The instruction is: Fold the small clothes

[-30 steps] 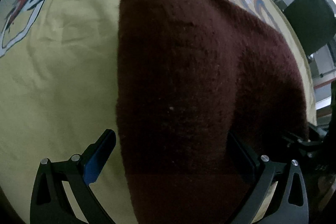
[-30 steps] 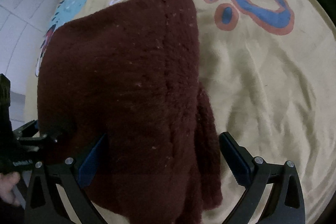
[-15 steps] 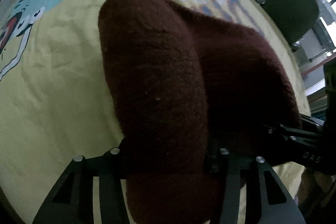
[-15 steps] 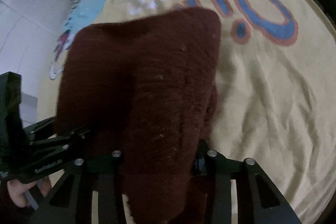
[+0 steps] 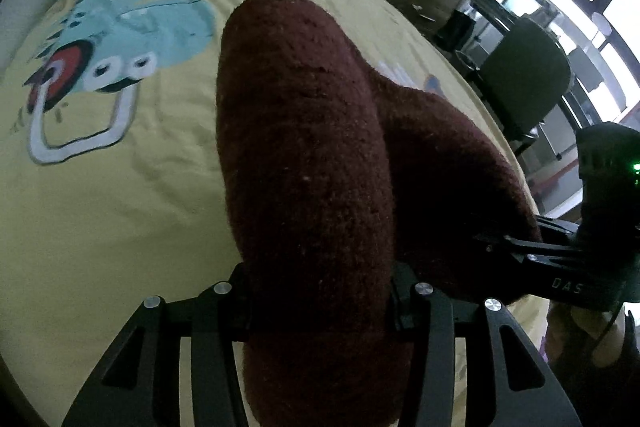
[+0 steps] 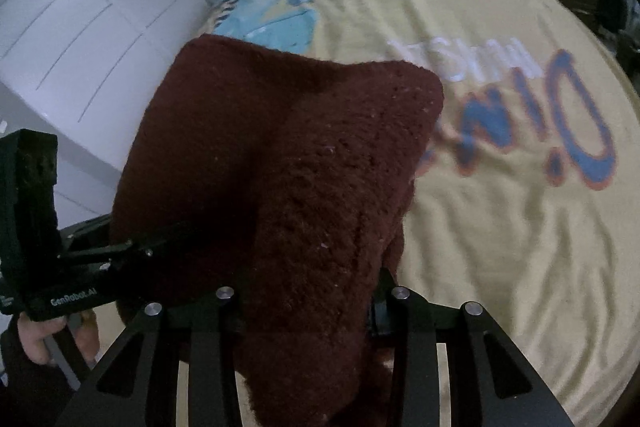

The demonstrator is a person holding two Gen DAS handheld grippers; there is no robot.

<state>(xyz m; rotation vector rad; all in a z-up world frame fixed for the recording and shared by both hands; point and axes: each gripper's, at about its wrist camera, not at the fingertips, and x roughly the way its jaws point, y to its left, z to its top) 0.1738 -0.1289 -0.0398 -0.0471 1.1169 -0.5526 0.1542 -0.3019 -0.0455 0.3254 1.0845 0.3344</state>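
A dark red fuzzy knit garment (image 5: 304, 155) fills the middle of both wrist views; it also shows in the right wrist view (image 6: 320, 167). My left gripper (image 5: 320, 303) is shut on its near edge and holds it lifted above the yellow printed sheet (image 5: 100, 207). My right gripper (image 6: 308, 303) is shut on the other near corner, also lifted. Each gripper shows in the other's view: the right one (image 5: 560, 267) at the right, the left one (image 6: 80, 267) at the left. The fingertips are buried in the fabric.
The yellow sheet (image 6: 520, 247) with a blue cartoon print (image 5: 132, 39) and blue-orange lettering (image 6: 560, 115) covers the table. A dark chair (image 5: 524, 75), boxes and windows lie beyond the right edge. White cabinets (image 6: 80, 27) stand at the left.
Both grippers went from open around the garment's near edge to shut on it, then lifted it off the sheet. The cloth now hangs bunched and the view tilts up toward the room.
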